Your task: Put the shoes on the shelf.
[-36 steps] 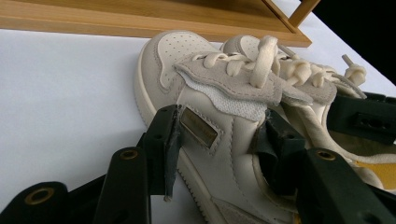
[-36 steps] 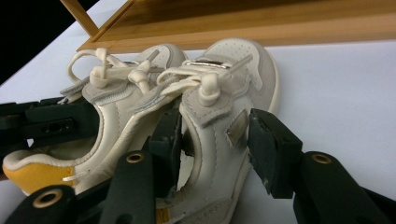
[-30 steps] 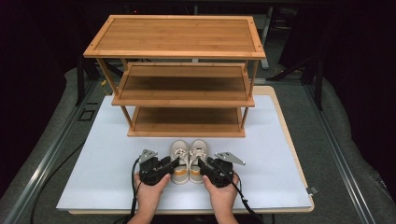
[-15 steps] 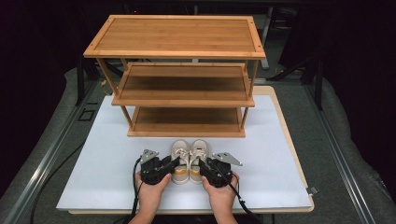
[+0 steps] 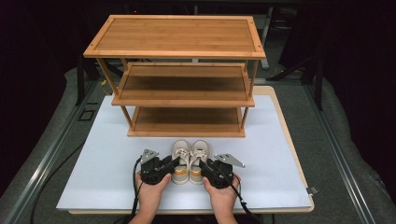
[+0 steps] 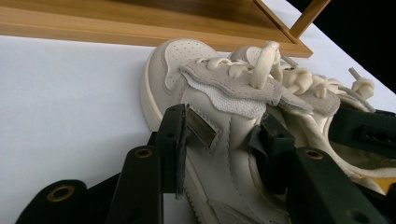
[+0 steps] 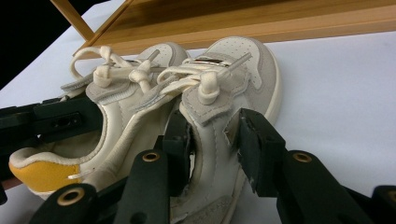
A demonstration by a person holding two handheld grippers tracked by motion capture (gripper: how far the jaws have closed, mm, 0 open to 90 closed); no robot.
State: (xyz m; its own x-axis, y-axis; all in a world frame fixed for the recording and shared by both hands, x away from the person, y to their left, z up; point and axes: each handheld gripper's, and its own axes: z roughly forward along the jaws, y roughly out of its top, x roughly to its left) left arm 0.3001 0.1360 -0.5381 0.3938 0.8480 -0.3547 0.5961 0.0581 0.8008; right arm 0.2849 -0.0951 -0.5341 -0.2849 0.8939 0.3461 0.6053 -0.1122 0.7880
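Pair of small cream shoes, toes at 12 o'clock, side by side and touching, on the white table point(image 5: 93, 177) just in front of the wooden rack point(image 5: 177, 35). Left shoe point(image 6: 205, 121): my left gripper point(image 6: 224, 135) straddles its outer wall, one jaw outside, one down inside the opening, pads against the leather. Right shoe point(image 7: 229, 112): my right gripper point(image 7: 210, 135) does the same from 3 o'clock. Both sets of jaws have just been closing, now about half shut on the walls.

Risks, as I judge them: the collar is soft, so a shoe may fold or swing heel-down when lifted; loose laces point(image 7: 140, 70) could snag the neighbouring shoe or the shelf edge.

Rack: three shelves, all bare; bottom shelf point(image 5: 187, 119) nearest the toes.
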